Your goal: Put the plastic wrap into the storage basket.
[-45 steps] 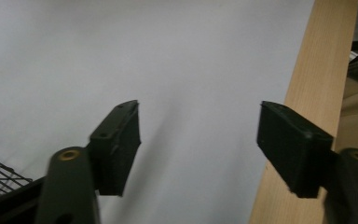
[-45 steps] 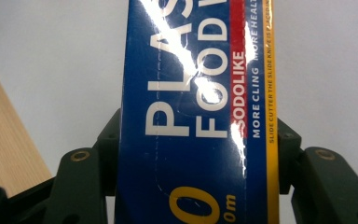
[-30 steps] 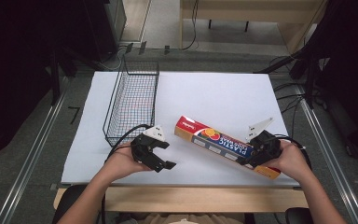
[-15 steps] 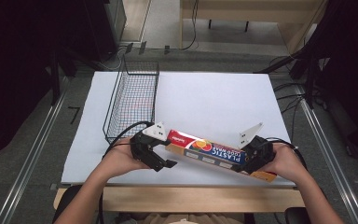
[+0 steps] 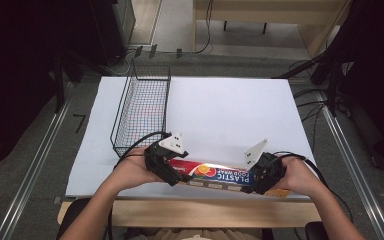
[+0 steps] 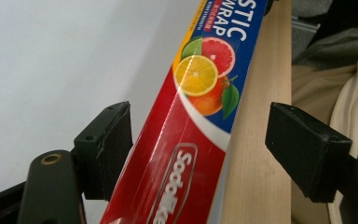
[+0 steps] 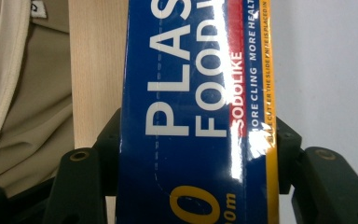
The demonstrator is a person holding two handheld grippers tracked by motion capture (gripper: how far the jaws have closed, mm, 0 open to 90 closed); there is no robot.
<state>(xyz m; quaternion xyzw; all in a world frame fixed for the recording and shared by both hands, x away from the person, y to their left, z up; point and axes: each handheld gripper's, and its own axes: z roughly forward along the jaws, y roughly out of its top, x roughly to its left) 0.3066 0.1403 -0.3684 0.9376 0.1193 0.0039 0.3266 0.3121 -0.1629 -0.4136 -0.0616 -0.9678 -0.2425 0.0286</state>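
A long plastic wrap box [image 5: 219, 174], red at its left end and blue at its right, lies along the table's front edge. My right gripper [image 5: 261, 178] is shut on the blue end; in the right gripper view the jaws press both sides of the box [image 7: 196, 93]. My left gripper [image 5: 172, 171] is open at the red end. In the left gripper view its jaws straddle the box [image 6: 191, 121]: one sits close beside the box, the other stands well apart over the wooden edge.
A black wire basket [image 5: 142, 107] stands on the white sheet [image 5: 230, 110] at the left, just beyond my left hand. The table's wooden front edge [image 5: 205, 207] runs right beneath the box. The person's lap is just behind it.
The right gripper has carried the box left and toward the front edge, turning it level. Its red end has slid between the left gripper's jaws. The left hand has barely moved.
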